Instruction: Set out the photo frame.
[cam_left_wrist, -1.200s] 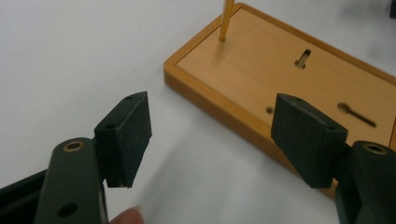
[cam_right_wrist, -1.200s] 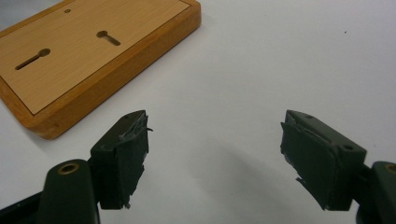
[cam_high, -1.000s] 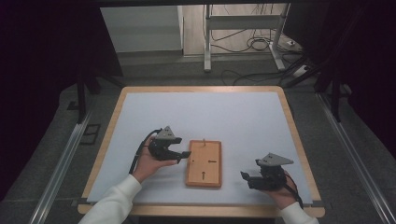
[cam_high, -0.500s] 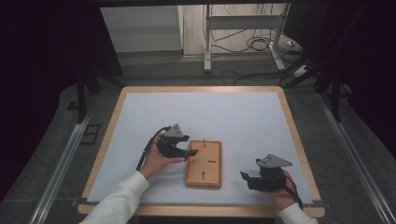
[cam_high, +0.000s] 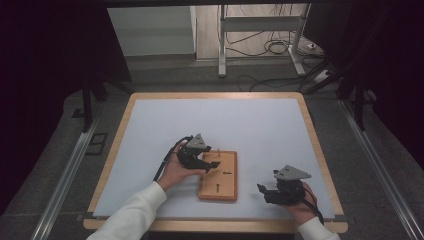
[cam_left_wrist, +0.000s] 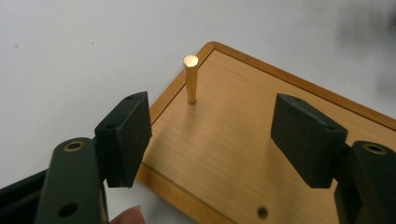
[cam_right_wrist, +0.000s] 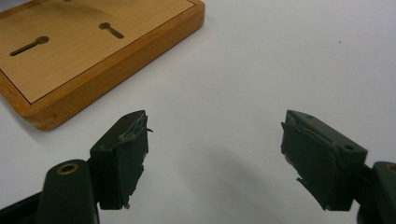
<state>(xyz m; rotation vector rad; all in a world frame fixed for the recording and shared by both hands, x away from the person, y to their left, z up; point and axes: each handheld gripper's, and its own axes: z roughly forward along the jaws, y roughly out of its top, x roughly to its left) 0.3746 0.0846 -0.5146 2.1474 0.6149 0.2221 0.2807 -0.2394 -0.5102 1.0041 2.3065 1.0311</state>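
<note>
Peg (cam_left_wrist: 190, 78): brass, upright in the far left corner of the board (cam_high: 226, 181), long axis vertical. It sits ahead of the left gripper (cam_high: 212, 165), a bit left of the midline between the jaws (not yet between the pads). Left jaws are spread wide, nothing held. Left hand is clearly the nearer one; likely next move is a short push forward to straddle the peg.

Right gripper (cam_high: 261, 191): jaws wide apart, empty, parked on the white table (cam_high: 260, 125) off the board's right edge, well apart from the peg.

place: lab | cues: white-topped table (cam_high: 250, 120); metal rack (cam_high: 260, 35); loose floor cables (cam_high: 272, 47)
</note>
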